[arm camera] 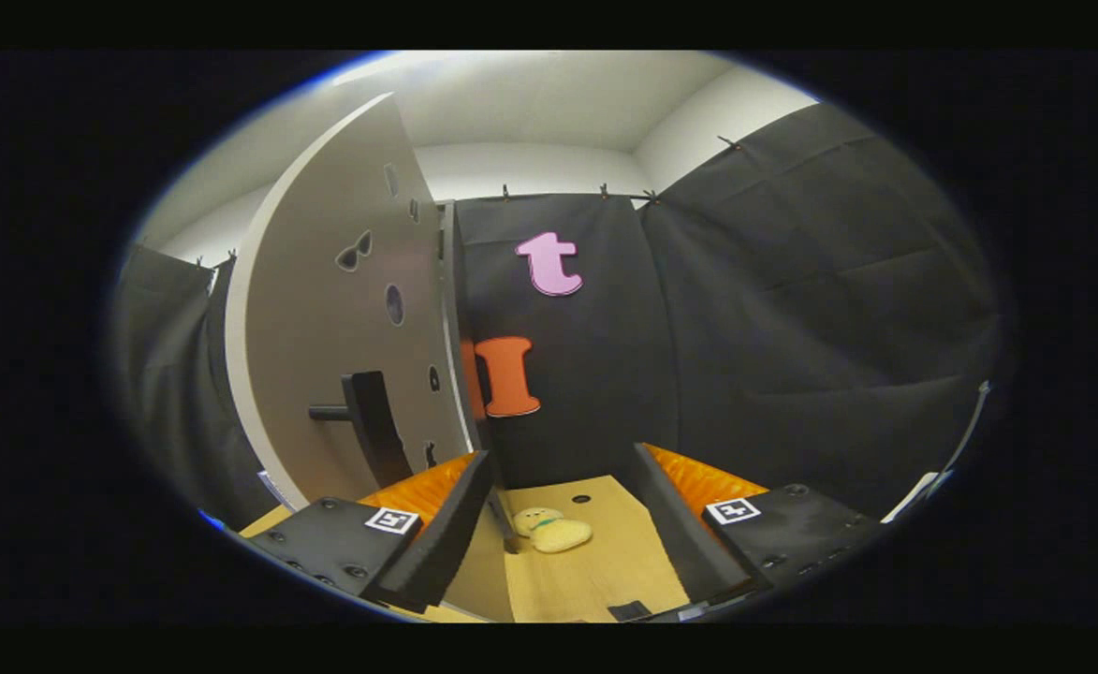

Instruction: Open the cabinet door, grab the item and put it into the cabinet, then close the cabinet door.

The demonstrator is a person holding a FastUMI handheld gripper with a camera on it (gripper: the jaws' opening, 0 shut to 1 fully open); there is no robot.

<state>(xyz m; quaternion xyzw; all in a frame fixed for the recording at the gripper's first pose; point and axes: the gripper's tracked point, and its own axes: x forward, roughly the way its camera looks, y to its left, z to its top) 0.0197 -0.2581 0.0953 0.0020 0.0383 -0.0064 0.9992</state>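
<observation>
A white cabinet door (343, 309) stands swung open beyond my left finger, its dark bar handle (371, 426) facing me. The cabinet's edge (452, 318) rises just right of the door. A small pale yellow plush toy (553, 531) lies on the wooden tabletop (605, 571) between my fingers, a short way ahead of them and nearer the left one. My gripper (563, 520) is open, with nothing held between its fingers.
Black cloth walls close the booth behind the table and to the right. A small dark hole (581, 499) marks the tabletop just beyond the toy. A white cable (965, 440) hangs at the far right.
</observation>
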